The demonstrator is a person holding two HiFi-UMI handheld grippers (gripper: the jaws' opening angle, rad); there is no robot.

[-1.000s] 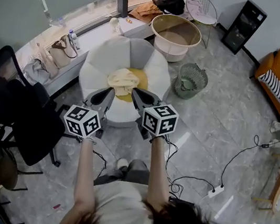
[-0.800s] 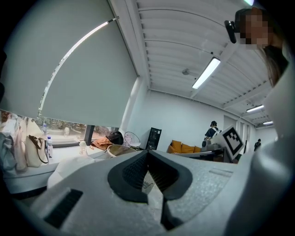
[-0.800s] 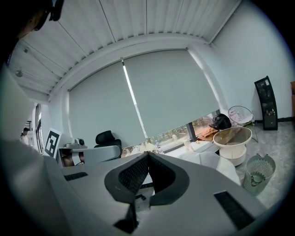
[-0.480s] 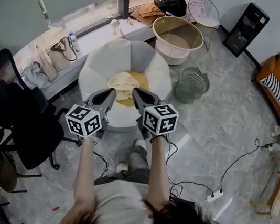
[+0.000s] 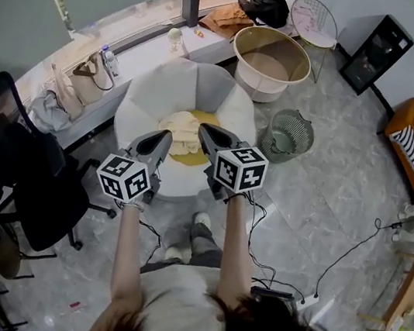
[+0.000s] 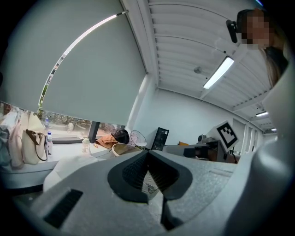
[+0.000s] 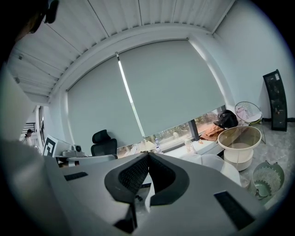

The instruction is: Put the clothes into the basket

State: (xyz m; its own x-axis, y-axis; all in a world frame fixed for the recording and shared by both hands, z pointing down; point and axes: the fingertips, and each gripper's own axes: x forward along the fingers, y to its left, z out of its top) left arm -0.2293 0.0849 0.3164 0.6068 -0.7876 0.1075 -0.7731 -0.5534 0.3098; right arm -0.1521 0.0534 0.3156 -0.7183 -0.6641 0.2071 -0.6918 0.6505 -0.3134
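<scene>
Clothes (image 5: 182, 127) lie ahead of outstretched, closed left gripper (image 5: 165, 136) and right gripper (image 5: 204, 128)

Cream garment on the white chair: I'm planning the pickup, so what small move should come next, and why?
Probably open the right claw and lower it forward onto the cream garment. It and the left claw are shut and empty, and the garment lies loose on the white chair.
</scene>
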